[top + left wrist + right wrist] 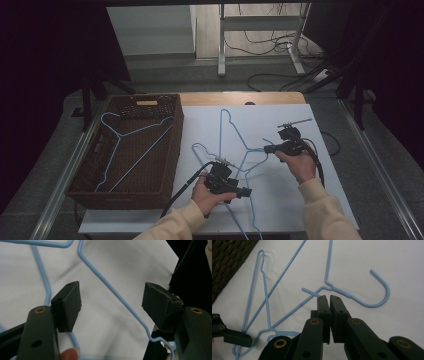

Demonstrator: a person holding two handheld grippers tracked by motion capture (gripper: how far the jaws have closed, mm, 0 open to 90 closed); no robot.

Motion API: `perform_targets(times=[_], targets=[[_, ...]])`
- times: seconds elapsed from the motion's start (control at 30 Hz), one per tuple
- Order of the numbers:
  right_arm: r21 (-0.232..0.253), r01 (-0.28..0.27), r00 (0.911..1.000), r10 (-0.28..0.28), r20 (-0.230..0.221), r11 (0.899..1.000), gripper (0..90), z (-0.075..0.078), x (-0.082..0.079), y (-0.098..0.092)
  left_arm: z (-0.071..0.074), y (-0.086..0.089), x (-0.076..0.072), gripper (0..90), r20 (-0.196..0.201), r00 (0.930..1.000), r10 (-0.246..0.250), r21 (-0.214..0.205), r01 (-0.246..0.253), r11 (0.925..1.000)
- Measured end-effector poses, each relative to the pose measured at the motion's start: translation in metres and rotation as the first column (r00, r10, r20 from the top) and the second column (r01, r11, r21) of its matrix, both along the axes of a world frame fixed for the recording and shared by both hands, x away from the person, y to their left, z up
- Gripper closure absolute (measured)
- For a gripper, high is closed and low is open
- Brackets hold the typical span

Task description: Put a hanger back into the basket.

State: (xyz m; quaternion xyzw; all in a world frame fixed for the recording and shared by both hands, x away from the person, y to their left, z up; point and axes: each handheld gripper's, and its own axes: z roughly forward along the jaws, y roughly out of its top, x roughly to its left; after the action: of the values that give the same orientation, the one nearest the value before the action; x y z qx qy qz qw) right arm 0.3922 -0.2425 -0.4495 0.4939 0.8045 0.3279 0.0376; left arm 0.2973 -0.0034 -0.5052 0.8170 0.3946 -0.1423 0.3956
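On the white table, two blue hangers are lying crossed beside the basket. The right gripper is clenching one near its neck; the left gripper, released, is straddling wire and probably needs closing next.

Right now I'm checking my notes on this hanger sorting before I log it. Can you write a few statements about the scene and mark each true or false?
1. A blue hanger lies inside the wicker basket. True.
2. The left tongs are clamped shut on a wire. False: the jaws stand open, with a wire of the lower hanger running between them and neither pad pressing on it.
3. The right tongs are shut. True: the jaws stand together at the neck of the upper hanger.
4. The basket sits to the right of the white sheet. False: it sits to its left in the high view.
5. The hangers on the sheet are red. False: both are light blue.
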Motion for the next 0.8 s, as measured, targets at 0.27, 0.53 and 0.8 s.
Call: perform_targets(times=[0.27, 0.53, 0.8], targets=[[0.002, 0.004, 1.0, -0.004, 0.009, 1.0, 87.1, 0.001, -0.003, -0.002, -0.009, -0.013, 0.002, 39.4, -0.033, 0.9994, -0.008, -0.007, 0.008, 0.9999], [0.016, 0.009, 0.9998, -0.009, 0.016, 1.0, 87.1, 0.004, -0.006, -0.003, -0.016, -0.02, 0.004, 57.4, -0.063, 0.998, 0.003, -0.036, -0.005, 0.9993], [0.028, 0.009, 0.9997, -0.01, 0.024, 1.0, 86.9, 0.007, -0.009, -0.006, -0.019, -0.018, 0.008, 71.2, -0.094, 0.9955, -0.009, -0.063, 0.003, 0.998]])
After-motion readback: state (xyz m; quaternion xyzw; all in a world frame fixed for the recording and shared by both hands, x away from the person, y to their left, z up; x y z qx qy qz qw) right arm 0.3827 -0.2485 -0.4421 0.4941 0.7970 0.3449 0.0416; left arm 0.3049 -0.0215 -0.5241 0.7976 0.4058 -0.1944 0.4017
